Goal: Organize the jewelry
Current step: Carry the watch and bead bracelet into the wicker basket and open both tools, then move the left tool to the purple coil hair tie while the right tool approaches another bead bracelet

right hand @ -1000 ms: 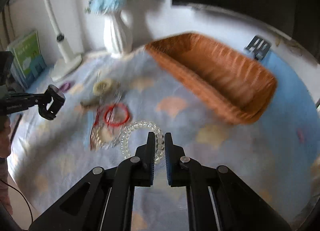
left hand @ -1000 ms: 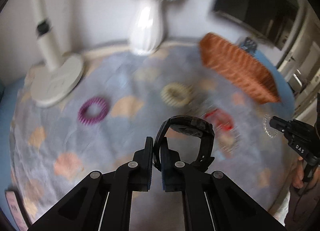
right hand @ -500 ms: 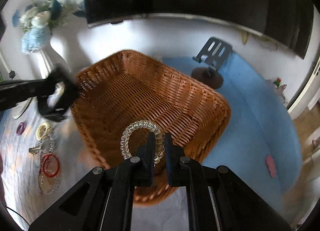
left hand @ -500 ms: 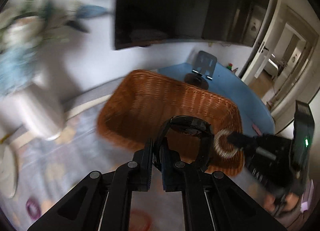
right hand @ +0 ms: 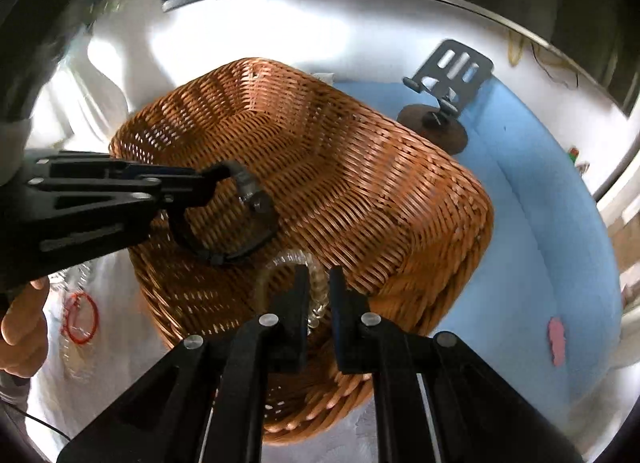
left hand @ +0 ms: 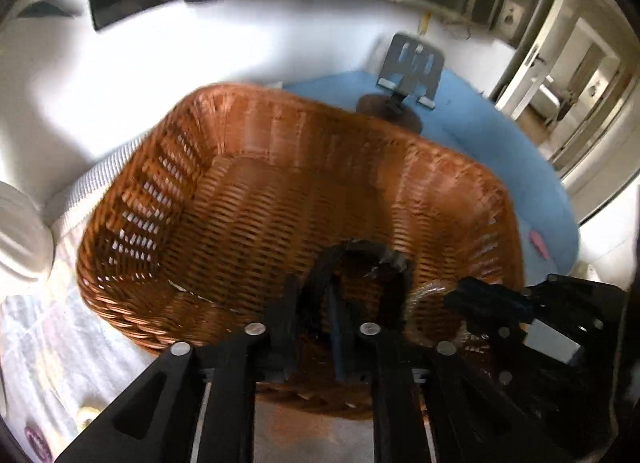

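A brown wicker basket (left hand: 132,199) (right hand: 400,191) lies below both grippers. My left gripper (left hand: 312,283) (right hand: 208,183) hangs over the basket's near-left part. A black wristwatch (left hand: 372,255) (right hand: 256,203) has its strap between the jaws, which are opening and stand wider than the strap. The watch still hangs at the fingertips. My right gripper (right hand: 318,275) (left hand: 452,295) is shut on a clear coil bracelet (right hand: 286,258) (left hand: 420,295) just above the basket's near rim, close beside the watch.
A grey phone stand (left hand: 412,67) (right hand: 452,75) stands on the blue tabletop (right hand: 540,223) behind the basket. A red bangle (right hand: 82,317) and other jewelry lie on the pale cloth to the left, near a hand (right hand: 20,327). A white vase (left hand: 20,239) stands at far left.
Both grippers swung from the cloth with the loose jewelry to above the basket, carrying the watch and the coil bracelet. The left jaws have spread apart around the strap.
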Demonstrator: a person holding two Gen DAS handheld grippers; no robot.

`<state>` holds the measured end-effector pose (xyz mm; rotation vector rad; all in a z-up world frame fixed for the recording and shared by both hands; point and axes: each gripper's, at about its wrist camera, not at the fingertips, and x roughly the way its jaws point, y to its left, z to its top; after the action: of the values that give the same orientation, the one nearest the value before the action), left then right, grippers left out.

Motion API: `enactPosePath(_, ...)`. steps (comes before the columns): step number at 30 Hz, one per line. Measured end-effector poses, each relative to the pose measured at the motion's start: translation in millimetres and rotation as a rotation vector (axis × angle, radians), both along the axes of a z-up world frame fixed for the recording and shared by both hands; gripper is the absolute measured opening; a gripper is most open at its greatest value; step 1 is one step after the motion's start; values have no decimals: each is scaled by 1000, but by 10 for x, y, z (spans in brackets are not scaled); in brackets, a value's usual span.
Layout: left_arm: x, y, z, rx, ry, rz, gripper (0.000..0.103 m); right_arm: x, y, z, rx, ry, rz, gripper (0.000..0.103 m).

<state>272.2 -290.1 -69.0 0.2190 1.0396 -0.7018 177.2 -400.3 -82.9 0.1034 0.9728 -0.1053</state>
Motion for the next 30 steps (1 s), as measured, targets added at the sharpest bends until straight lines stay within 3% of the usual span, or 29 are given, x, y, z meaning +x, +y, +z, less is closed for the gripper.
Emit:
enactPosePath(4, -94, 235, 220, -42, -41, 13, 42, -136, -1, 151, -6, -28, -22, 16)
enactPosePath(9, -336, 842, 542, -99, -96, 66, 43, -379, 179, 426, -3, -93, -5, 19)
enactPosePath(12, -536, 1326, 727, -132, -128, 117, 43, -534, 421, 600, -11, -137, 28, 35)
enactPosePath(16, -763, 2020, 931, -174, -186, 201, 44, -753, 832, 737, -19, -199, 78, 39)
enactPosePath(19, -902, 2586, 1029, -206, -229, 268, 51, -904, 1026, 650, 23, -241, 74, 49)
enactPosePath(21, -968, 2965, 1024, -215, -254, 324, 56, -942, 1164, 525, 58, -246, 91, 49)
enactPosePath(25, -945, 3656, 898, -203, -262, 432, 56, -869, 1462, 311, 84, -200, 145, 49)
enactPosePath(30, -739, 4172, 405, -175, -172, 517, 56, -675, 1697, 162, 138, -141, 196, 49)
